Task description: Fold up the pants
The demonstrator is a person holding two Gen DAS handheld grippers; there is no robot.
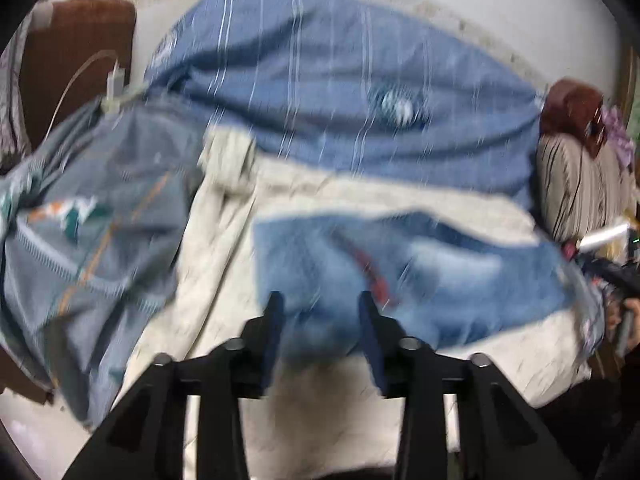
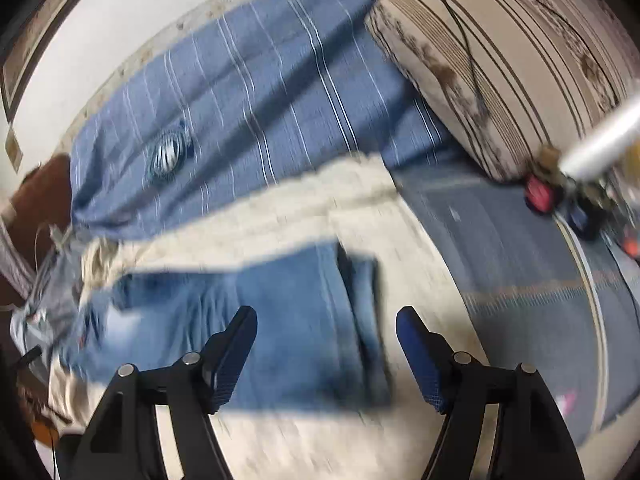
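Cream bedding [image 2: 304, 216] carries the blue pants [image 2: 280, 320], folded flat in the near middle. Left gripper [image 1: 322, 300] straddles their near edge, fingers parted; whether it grips is unclear. Right gripper [image 2: 326, 316] hovers wide open, empty. Beyond lies a striped blue sheet [image 2: 248, 92]; a striped pillow [image 2: 500, 52] sits far right.

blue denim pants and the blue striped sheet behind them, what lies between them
A strip of cream quilted blanket separates the blue denim pants from the blue striped sheet; the right wrist view shows it most clearly.
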